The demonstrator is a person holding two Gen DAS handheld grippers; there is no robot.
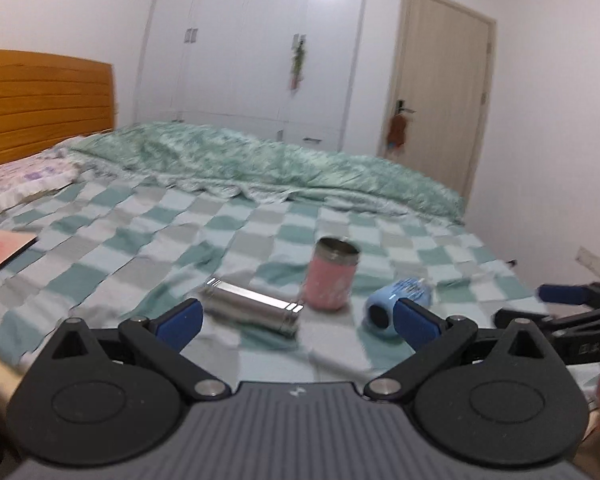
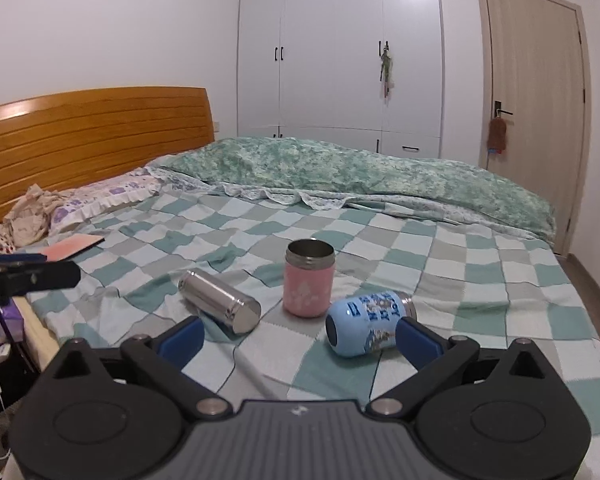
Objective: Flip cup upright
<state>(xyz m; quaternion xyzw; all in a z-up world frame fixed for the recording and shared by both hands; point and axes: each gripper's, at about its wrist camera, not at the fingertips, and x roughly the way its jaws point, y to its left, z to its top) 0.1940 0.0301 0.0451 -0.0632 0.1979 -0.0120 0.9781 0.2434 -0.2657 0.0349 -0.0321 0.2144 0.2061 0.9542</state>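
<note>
Blue cup [image 2: 366,323] on side, label print illegible

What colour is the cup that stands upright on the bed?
The upright cup is pink, clearest in the right wrist view.

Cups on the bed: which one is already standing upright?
The pink cup, in the middle with its open mouth up. The steel cup to its left and the blue cup to its right both lie on their sides.

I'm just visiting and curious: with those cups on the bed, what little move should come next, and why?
Probably ease the right gripper forward and rightward around the printed blue cup. It lies on its side on the checked bedsheet, nearest that gripper, whose jaws are open and empty. The pink cup already stands upright; the steel cylinder cup also lies down.
</note>
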